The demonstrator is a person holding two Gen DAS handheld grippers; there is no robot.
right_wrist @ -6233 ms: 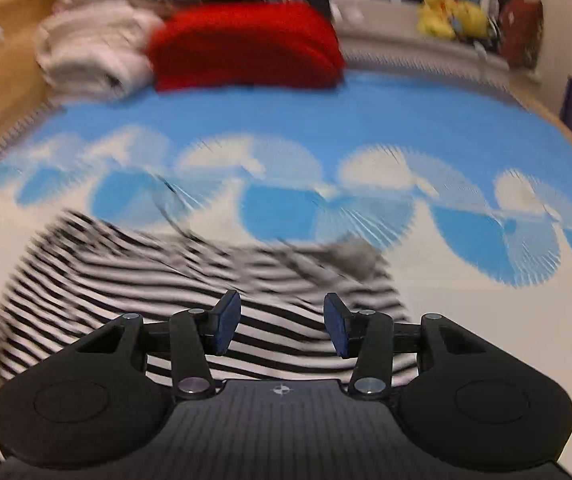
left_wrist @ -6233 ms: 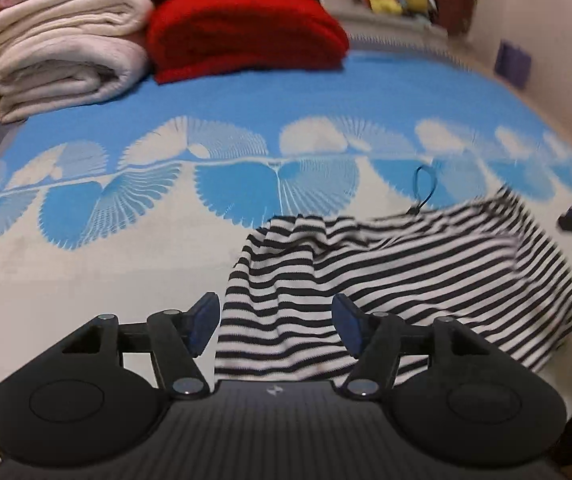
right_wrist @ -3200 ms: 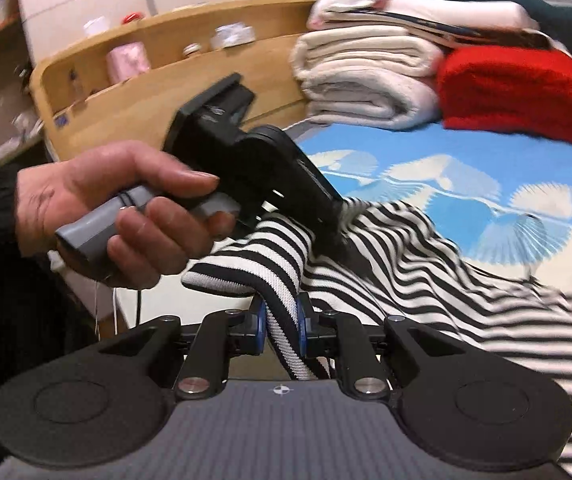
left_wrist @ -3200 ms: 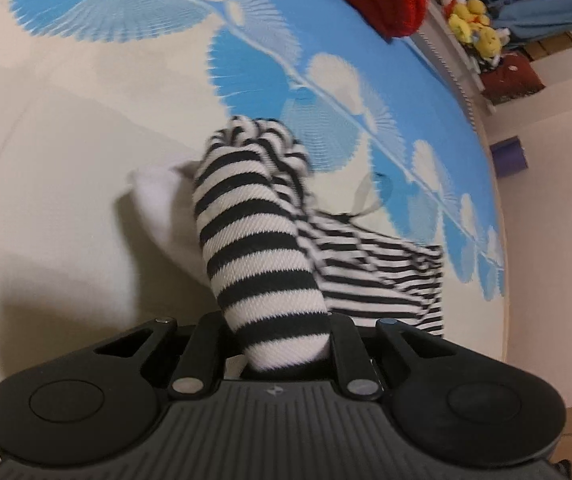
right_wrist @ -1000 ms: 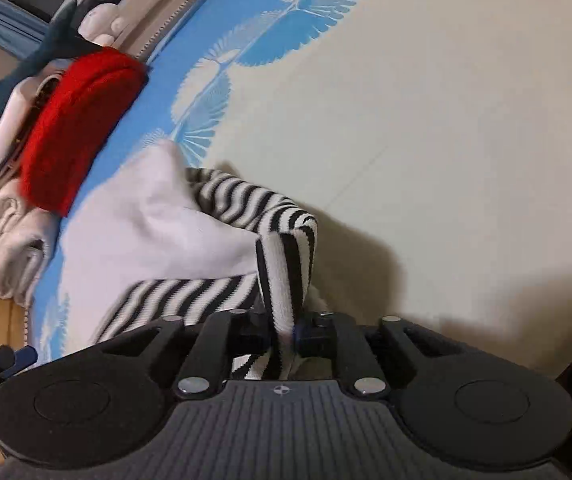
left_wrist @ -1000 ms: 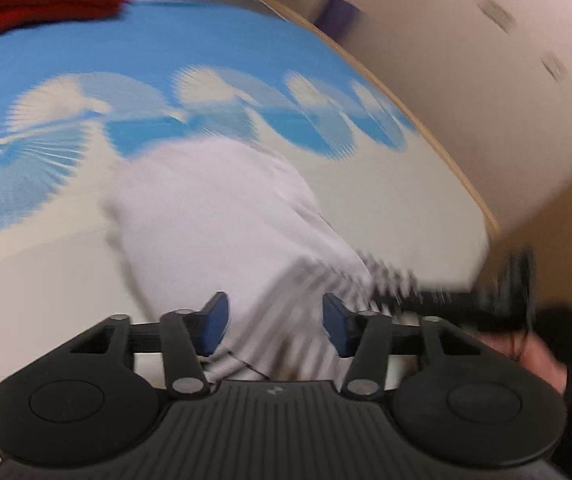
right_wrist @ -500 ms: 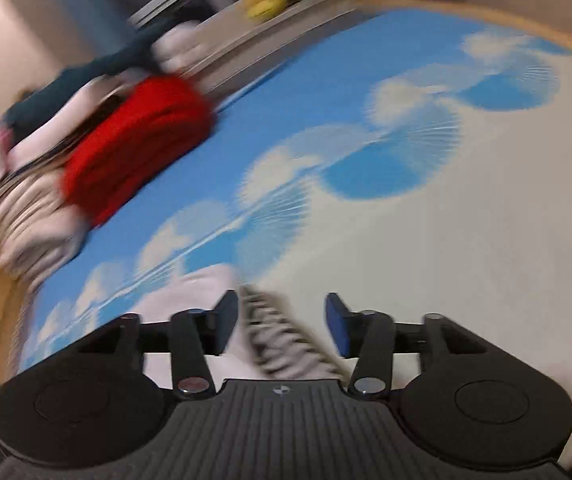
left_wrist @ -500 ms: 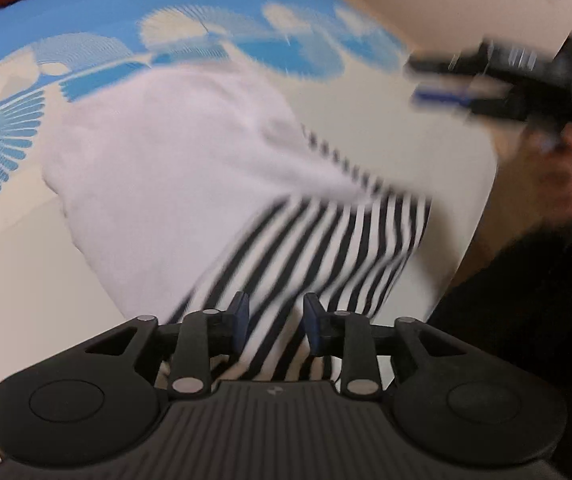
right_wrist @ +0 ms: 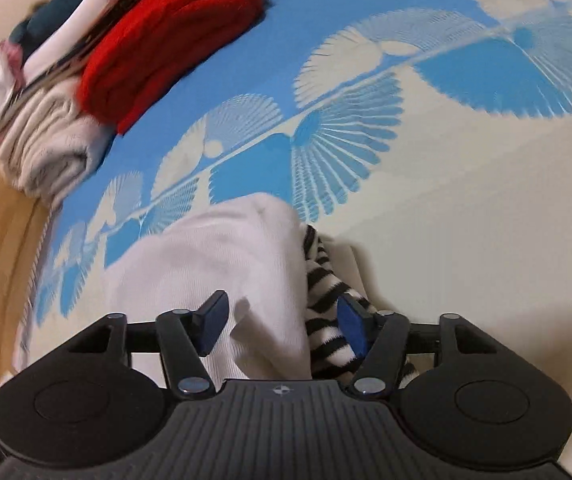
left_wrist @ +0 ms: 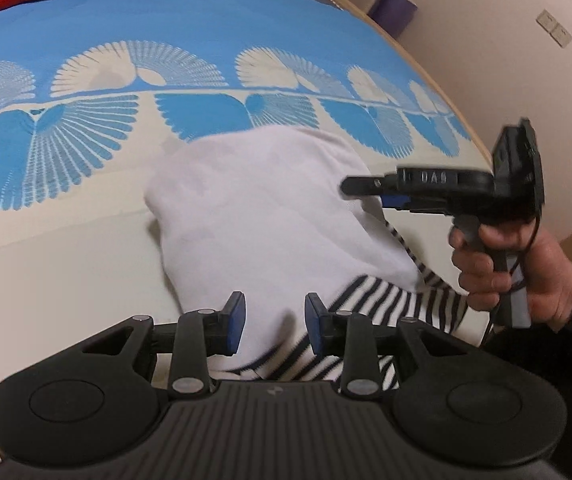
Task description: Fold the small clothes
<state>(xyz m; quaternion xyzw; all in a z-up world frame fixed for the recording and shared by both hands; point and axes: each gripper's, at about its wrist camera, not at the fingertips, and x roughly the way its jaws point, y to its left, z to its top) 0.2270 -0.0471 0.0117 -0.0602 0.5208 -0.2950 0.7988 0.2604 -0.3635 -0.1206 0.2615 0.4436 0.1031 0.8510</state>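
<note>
Hovering over garment [left_wrist: 262, 216], right gripper [right_wrist: 282, 322] closing, empty.

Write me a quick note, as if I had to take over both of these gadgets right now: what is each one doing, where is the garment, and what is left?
Left hand-held gripper: open, empty, poised over the garment's near edge.
Right hand-held gripper: jaws closing, cloth between them but not pinched; it sits at the striped edge.
The garment lies on the bed, folded over so its white inside faces up, with stripes showing along one side.
Done: a first fold, it seems.
Left: probably fold once more and square the edges.
The red blanket and the towels at the head of the bed are not part of the job.
</note>
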